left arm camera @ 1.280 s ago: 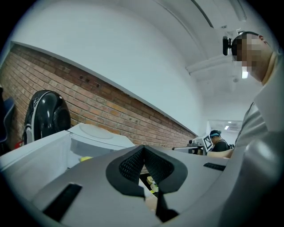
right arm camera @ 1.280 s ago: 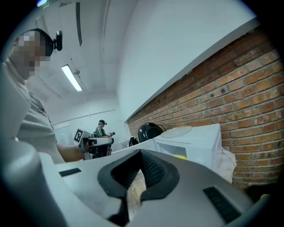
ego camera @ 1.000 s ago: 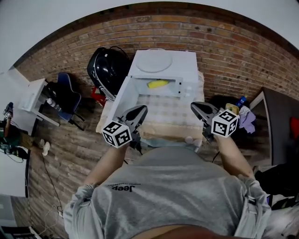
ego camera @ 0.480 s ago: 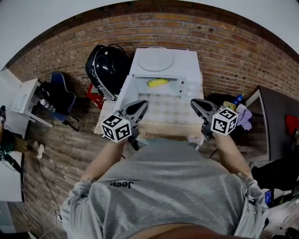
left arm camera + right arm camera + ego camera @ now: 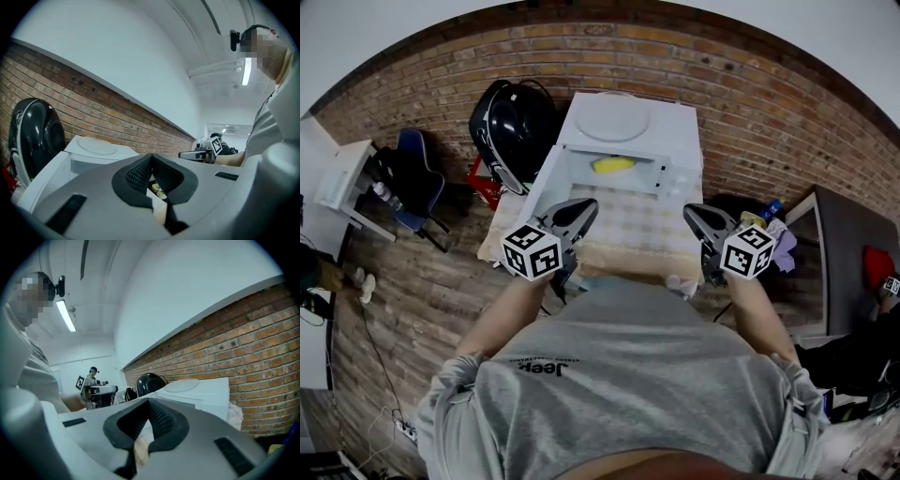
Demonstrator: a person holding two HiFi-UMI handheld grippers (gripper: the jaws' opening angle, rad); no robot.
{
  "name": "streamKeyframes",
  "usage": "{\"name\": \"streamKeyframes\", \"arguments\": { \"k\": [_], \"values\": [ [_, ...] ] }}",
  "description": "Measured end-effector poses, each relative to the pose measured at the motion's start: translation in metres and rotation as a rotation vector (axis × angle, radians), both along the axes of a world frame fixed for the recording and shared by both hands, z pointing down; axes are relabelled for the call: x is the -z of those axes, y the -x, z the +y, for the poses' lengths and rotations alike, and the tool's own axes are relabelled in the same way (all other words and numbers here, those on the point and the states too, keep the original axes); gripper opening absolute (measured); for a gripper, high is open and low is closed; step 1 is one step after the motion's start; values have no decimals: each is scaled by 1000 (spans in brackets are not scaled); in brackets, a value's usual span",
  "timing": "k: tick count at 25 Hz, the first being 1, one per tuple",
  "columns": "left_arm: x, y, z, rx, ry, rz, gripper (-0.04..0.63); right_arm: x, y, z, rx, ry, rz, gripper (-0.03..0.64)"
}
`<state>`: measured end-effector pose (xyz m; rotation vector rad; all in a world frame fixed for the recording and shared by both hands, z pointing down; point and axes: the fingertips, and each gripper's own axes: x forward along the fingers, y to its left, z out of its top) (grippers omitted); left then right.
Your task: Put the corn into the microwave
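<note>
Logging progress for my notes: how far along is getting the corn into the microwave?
Done: the corn lies inside the microwave. In hand: nothing; the left gripper and right gripper are shut and empty, held near the person's body. Left: the door stands open, if closing it counts.

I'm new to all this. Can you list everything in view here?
corn: one, yellow, inside the open microwave
microwave: one, white, door open, at the table's far end
table: one, checked cloth, before the person
domed object: one, black, left of the microwave
chair: one, blue, far left
left gripper: one, grey, shut, empty, over the table's near edge
right gripper: one, grey, shut, empty, over the table's near edge
</note>
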<state>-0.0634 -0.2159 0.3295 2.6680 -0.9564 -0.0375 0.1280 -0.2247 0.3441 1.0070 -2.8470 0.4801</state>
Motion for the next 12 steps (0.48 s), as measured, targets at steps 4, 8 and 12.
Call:
{"name": "streamKeyframes", "arguments": {
  "k": [4, 8, 12],
  "values": [
    [0, -2, 1, 6, 3, 5, 18, -2, -3, 0, 6, 7, 10, 17],
    [0, -6, 1, 2, 9, -1, 18, -3, -5, 1, 18, 8, 15, 17],
    [1, -7, 2, -2, 4, -12, 18, -2, -6, 1, 23, 1, 28, 15]
  ]
}}
